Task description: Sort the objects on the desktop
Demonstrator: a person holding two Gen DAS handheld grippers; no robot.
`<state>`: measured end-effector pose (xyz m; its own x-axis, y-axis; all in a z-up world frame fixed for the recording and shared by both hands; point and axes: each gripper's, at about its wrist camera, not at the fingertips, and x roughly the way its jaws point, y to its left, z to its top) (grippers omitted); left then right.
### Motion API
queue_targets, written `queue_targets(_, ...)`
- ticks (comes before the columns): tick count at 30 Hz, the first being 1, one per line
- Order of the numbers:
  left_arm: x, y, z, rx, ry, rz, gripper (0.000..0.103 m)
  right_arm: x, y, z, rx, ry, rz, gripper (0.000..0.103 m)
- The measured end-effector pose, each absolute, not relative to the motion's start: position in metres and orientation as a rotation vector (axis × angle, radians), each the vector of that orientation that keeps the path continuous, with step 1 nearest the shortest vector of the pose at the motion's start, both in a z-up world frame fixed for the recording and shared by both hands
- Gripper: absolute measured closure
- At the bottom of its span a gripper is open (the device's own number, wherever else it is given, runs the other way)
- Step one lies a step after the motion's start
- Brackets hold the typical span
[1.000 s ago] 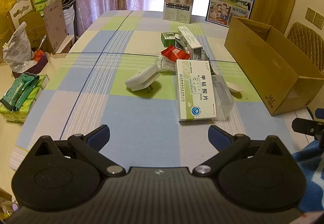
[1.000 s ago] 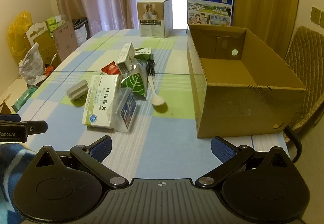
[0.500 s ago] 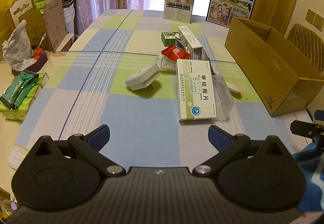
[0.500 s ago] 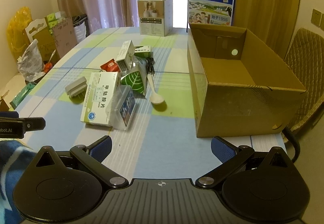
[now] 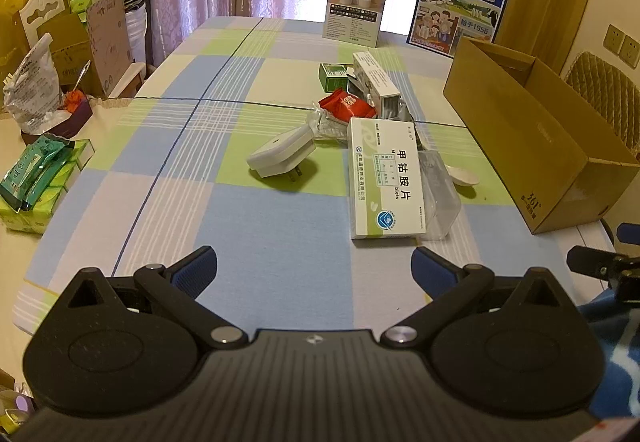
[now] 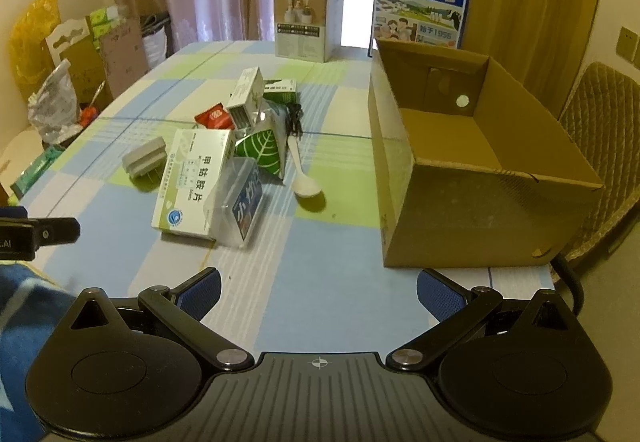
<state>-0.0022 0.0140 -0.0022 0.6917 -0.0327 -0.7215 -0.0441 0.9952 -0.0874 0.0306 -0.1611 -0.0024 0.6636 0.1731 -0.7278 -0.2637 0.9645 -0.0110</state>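
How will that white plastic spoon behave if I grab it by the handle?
The white spoon looks thin and plastic, so probably very light and slightly bendy. Lying flat on the tablecloth, its handle may slide instead of lifting.

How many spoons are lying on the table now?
1. A white spoon lies between the pile of boxes and the cardboard box, bowl toward the gripper. Others may be hidden under the pile.

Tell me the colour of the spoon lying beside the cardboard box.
White. The plastic spoon shows best in the right wrist view, lying between the clutter and the cardboard box.
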Motion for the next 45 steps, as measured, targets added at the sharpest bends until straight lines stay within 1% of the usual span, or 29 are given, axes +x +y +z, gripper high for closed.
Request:
queue_targets(11,0.004,0.026,0.004,-0.161,0.829,0.001,0.001,0.061,-0.139,-0.009,-0.016,0.857,0.332,0.002)
queue_targets(14,0.014,0.026,0.007,-0.099,0.827,-0.003,0.001,0.076,-0.128,-0.015,-0.007,0.865,0.353,0.002)
queue_targets(16,0.021,0.024,0.009,-0.030,0.825,-0.003,0.001,0.087,-0.120,-0.018,0.004,0.872,0.369,0.015)
queue_targets(17,0.026,0.023,0.009,0.002,0.822,-0.007,0.001,0.094,-0.117,-0.020,0.010,0.882,0.379,0.027)
queue_targets(18,0.030,0.023,0.009,0.029,0.821,-0.015,0.001,0.101,-0.114,-0.023,0.017,0.895,0.388,0.033)
queue_targets(21,0.043,0.023,0.008,0.061,0.823,-0.042,0.001,0.119,-0.107,-0.032,0.029,0.919,0.399,0.040)
queue_targets(23,0.051,0.023,0.007,0.069,0.824,-0.054,0.001,0.129,-0.101,-0.037,0.039,0.938,0.422,0.042)
queue_targets(25,0.060,0.023,0.005,0.075,0.824,-0.063,0.001,0.137,-0.096,-0.044,0.030,0.955,0.430,0.047)
queue_targets(27,0.068,0.021,0.002,0.075,0.830,-0.073,0.001,0.145,-0.091,-0.051,0.016,0.976,0.429,0.055)
queue_targets(28,0.072,0.020,0.000,0.075,0.836,-0.080,0.002,0.148,-0.090,-0.056,0.017,0.986,0.428,0.058)
queue_targets(30,0.078,0.019,-0.003,0.071,0.849,-0.101,0.005,0.153,-0.091,-0.060,0.020,0.997,0.416,0.069)
queue_targets(31,0.081,0.018,-0.005,0.069,0.857,-0.108,0.007,0.153,-0.092,-0.061,0.026,0.998,0.411,0.070)
queue_targets(33,0.086,0.016,-0.008,0.069,0.863,-0.118,0.007,0.153,-0.097,-0.062,0.043,0.998,0.401,0.071)
queue_targets(37,0.094,0.011,-0.012,0.073,0.872,-0.137,0.007,0.158,-0.101,-0.067,0.055,1.021,0.397,0.072)
queue_targets(39,0.100,0.006,-0.013,0.074,0.875,-0.149,0.007,0.159,-0.104,-0.069,0.060,1.021,0.382,0.075)
queue_targets(45,0.117,-0.010,-0.018,0.069,0.894,-0.186,0.007,0.154,-0.116,-0.059,0.039,0.983,0.345,0.075)
